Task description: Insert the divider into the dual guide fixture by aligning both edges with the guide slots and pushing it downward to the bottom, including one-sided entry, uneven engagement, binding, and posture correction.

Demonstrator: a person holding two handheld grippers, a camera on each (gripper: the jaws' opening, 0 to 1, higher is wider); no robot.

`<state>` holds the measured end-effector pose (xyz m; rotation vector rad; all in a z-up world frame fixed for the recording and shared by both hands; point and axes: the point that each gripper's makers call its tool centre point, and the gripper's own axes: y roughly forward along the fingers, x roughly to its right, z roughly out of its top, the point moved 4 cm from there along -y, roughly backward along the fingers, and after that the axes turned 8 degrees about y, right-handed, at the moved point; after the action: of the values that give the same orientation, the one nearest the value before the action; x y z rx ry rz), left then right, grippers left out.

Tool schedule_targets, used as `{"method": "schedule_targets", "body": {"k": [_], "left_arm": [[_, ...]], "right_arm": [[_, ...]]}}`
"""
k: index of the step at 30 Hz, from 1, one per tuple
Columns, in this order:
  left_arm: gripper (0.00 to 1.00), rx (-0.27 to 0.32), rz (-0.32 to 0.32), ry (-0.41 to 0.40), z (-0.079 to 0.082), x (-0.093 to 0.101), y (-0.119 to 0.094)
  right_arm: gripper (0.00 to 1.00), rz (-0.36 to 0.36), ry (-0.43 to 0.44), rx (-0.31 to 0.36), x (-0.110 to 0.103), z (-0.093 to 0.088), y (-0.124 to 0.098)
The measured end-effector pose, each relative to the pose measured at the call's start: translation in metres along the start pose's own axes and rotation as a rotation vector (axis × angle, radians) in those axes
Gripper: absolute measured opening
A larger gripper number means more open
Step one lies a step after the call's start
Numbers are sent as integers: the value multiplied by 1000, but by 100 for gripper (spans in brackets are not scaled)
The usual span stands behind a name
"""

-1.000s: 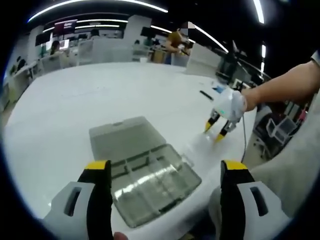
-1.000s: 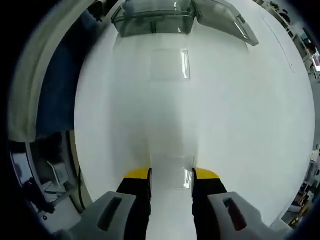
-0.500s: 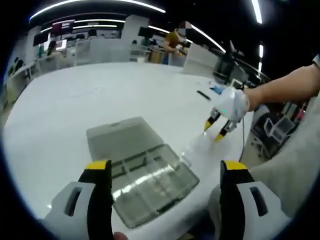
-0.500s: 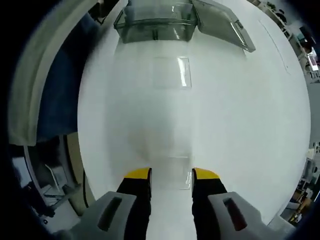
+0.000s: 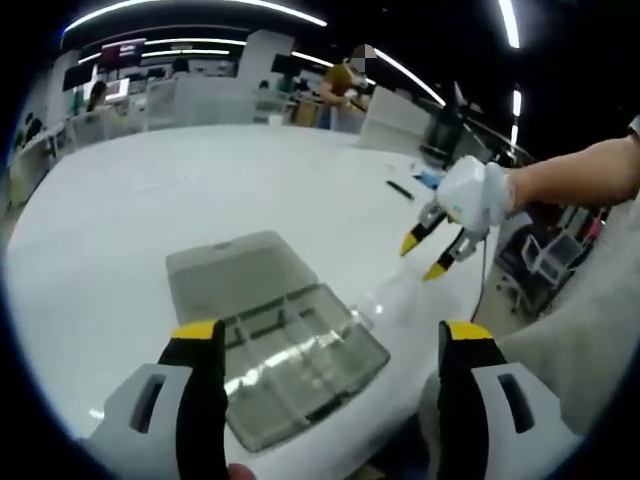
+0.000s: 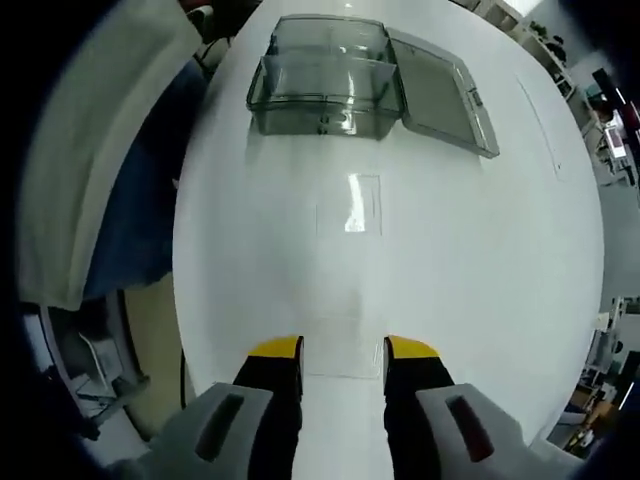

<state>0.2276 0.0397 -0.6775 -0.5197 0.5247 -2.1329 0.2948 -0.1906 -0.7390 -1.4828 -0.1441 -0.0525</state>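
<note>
Nearest us in the left gripper view, our left gripper (image 5: 325, 345) stands with its jaws spread wide and nothing between them. Just beyond its tips sits the clear box (image 5: 300, 365), its compartments showing and its lid (image 5: 225, 275) folded flat on the table (image 5: 150, 200) behind it. A clear plate (image 5: 395, 298) lies on the table just beside the box. Past that plate our right gripper (image 5: 425, 255) hangs above the table, held by a hand (image 5: 520, 190).

In the right gripper view, our right gripper (image 6: 342, 352) holds a divider (image 6: 340, 355), a clear sheet, between its closed-in jaws. Farther on, the plate (image 6: 350, 205) lies flat on the white table (image 6: 500, 280). Beyond it stands the box (image 6: 320, 90) with its lid (image 6: 440, 95) open to the side.
</note>
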Motion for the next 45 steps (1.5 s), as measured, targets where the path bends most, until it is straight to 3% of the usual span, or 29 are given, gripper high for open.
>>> {"method": "schedule_targets", "body": {"k": [10,28,45], "left_arm": [[79,-5,-27,-21,-3,4,0],[66,-10,-75,-37,-3,10,2],[53,-15,-115,-62,-2,13,4]], "right_arm": [[26,-50,-31,69,-6,31,-24],[26,-110,-45,187,-14,70,-50],[27,-144,-47,283,-18,93,-60]]}}
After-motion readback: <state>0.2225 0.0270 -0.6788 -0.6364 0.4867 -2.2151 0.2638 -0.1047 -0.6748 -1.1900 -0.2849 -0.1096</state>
